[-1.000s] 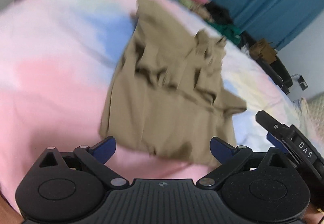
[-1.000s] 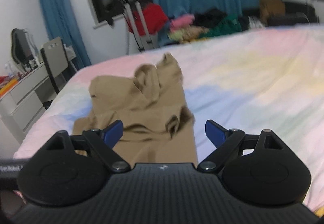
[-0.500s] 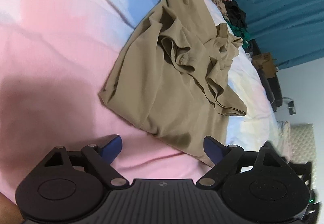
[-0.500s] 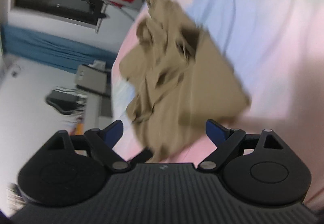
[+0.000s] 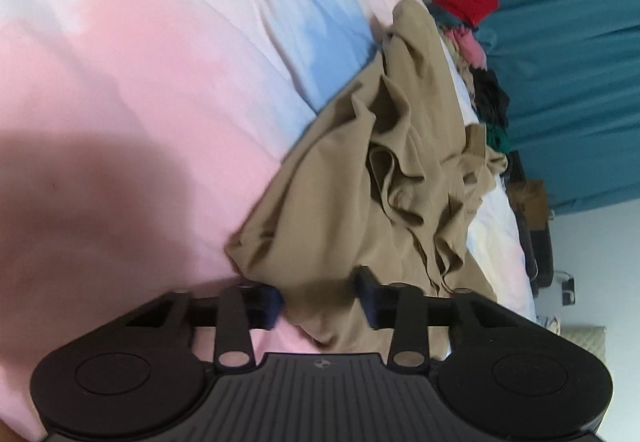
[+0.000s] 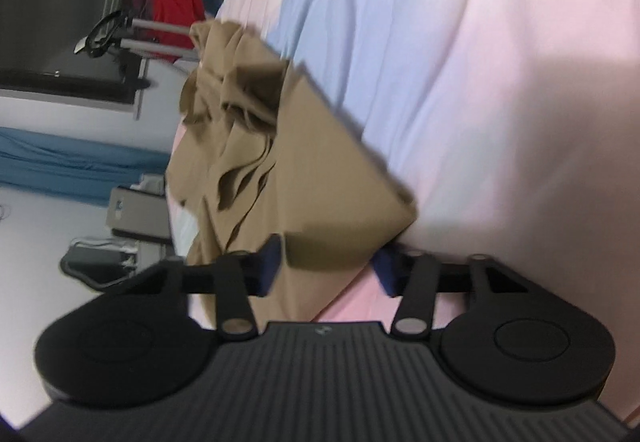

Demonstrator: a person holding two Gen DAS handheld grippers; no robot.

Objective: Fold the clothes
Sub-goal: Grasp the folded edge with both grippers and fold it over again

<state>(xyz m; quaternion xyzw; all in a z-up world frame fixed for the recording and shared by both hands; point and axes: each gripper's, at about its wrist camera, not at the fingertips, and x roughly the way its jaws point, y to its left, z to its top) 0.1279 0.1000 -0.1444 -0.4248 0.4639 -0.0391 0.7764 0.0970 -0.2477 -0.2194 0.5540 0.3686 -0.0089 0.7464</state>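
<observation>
Tan garment (image 5: 360,202) lies crumpled on the pastel bedsheet (image 5: 160,82), a near corner between each tool's blue pads. Left gripper (image 5: 320,300) and right gripper (image 6: 328,270) have just been closing, apparently not yet pinching. Bunched folds could drag or slip out. Farther off, a clothes pile (image 5: 480,54) and blue curtains (image 5: 568,82) stand clear.
</observation>
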